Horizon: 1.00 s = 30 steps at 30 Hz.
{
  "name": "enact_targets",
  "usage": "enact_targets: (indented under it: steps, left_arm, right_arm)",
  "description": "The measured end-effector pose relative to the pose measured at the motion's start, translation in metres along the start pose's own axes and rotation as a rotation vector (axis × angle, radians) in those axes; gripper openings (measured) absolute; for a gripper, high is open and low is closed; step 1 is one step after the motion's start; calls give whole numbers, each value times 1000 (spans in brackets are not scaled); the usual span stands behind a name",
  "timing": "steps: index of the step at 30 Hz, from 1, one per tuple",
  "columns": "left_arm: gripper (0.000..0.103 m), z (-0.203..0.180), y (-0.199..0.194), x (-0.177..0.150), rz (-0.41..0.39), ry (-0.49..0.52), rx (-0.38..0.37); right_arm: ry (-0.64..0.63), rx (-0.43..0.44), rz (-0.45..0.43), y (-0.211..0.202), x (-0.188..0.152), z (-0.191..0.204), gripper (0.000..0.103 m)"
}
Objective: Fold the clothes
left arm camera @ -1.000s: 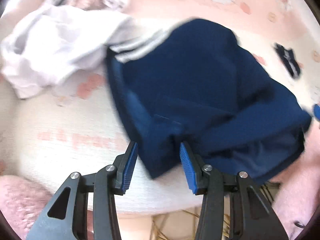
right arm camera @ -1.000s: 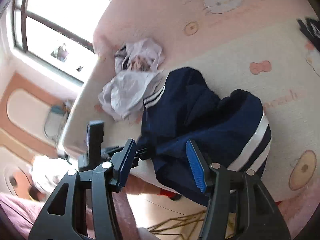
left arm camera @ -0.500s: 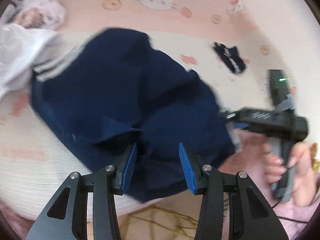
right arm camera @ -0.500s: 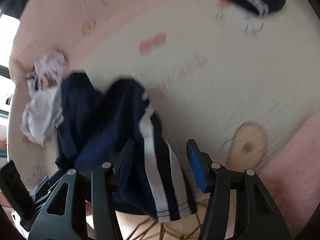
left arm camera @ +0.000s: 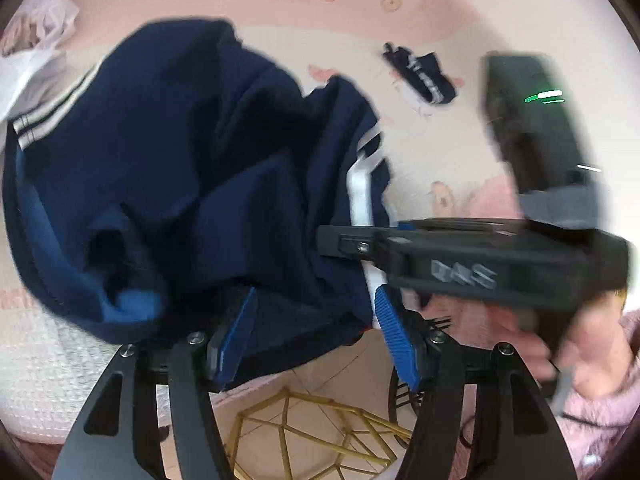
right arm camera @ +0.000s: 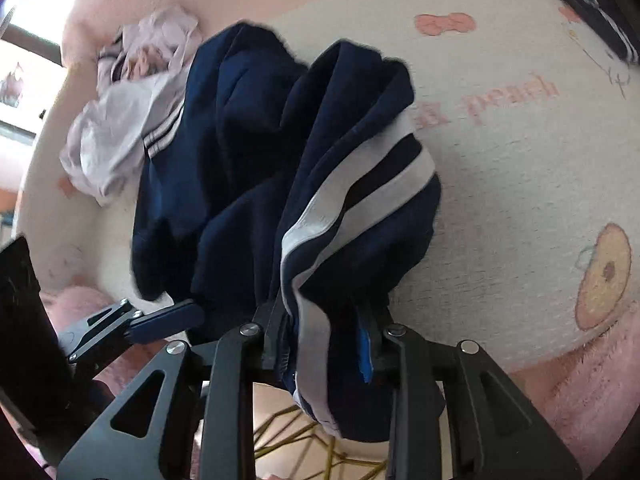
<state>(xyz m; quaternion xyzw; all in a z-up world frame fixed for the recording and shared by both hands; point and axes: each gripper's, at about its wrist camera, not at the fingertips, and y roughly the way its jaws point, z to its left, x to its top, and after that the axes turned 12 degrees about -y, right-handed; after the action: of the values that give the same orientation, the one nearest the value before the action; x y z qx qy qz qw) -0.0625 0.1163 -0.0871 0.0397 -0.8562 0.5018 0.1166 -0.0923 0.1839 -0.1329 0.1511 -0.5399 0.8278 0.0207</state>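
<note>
The crumpled dark blue garment with white stripes (right arm camera: 280, 168) lies at the bed's edge; the right gripper (right arm camera: 320, 344) is closing on its hem while the left gripper (left arm camera: 316, 332) is opening around it, so next comes lifting and spreading it flat.

Bare blanket (right arm camera: 520, 184) right of navy garment (right arm camera: 248, 168); white clothes (right arm camera: 116, 140) left.

A cream and pink blanket (right arm camera: 520, 168) printed with bows, cartoon cats and doughnuts fills most of both views, with the pink word "peach" (right arm camera: 512, 96) at the upper right of the right wrist view. At the bottom centre of the left wrist view, a gold wire frame (left arm camera: 304, 432) stands on pale floor tiles (left arm camera: 344, 376). A bright window (right arm camera: 20, 64) sits at the far left edge of the right wrist view.
</note>
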Motion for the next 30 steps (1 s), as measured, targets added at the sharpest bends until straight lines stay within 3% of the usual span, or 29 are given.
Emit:
enact_targets:
  steps: [2,6,7,9,11,14,17,19,22,26,28,30]
  left_arm:
    - [57,3,12,2,-13,-4,56]
    - [19,11,26,12,-38,7,215]
    - [16,13,29,14,-45,9,252]
    - [16,19,27,19,-83,77,478]
    - [16,37,19,26,-102,63,623]
    - [16,84,1,43,-101,-99,596]
    - [15,97,-3,54,-136,-116,739]
    - [15,98,-4,57,-151,-121,789]
    - [15,81,-9,56,-170,-122,707]
    - [21,42,-24,51,-221,-98,471]
    - [40,25,-28,50,-235,-82,355]
    - [47,23,-36,44,-241,-50,277]
  right_arm:
    - [-32,39,-2,-1,-1,7,28]
    - [-96,106,16,0,-3,20,31]
    - [-112,118,30,2,-4,23,32]
    - [-145,132,47,3,-7,28,34]
    - [-159,68,32,-3,-12,27,34]
    - [-161,-33,-38,-16,-10,23,34]
    - [-107,-13,-140,-37,-4,13,34]
    - [-58,-12,-221,-53,-2,3,37]
    - [17,-59,-268,-64,-2,-16,46]
    - [54,-76,-95,-21,1,-27,46]
    - [35,-63,-46,-6,2,-20,46]
    - [-6,-32,-32,1,5,-9,45]
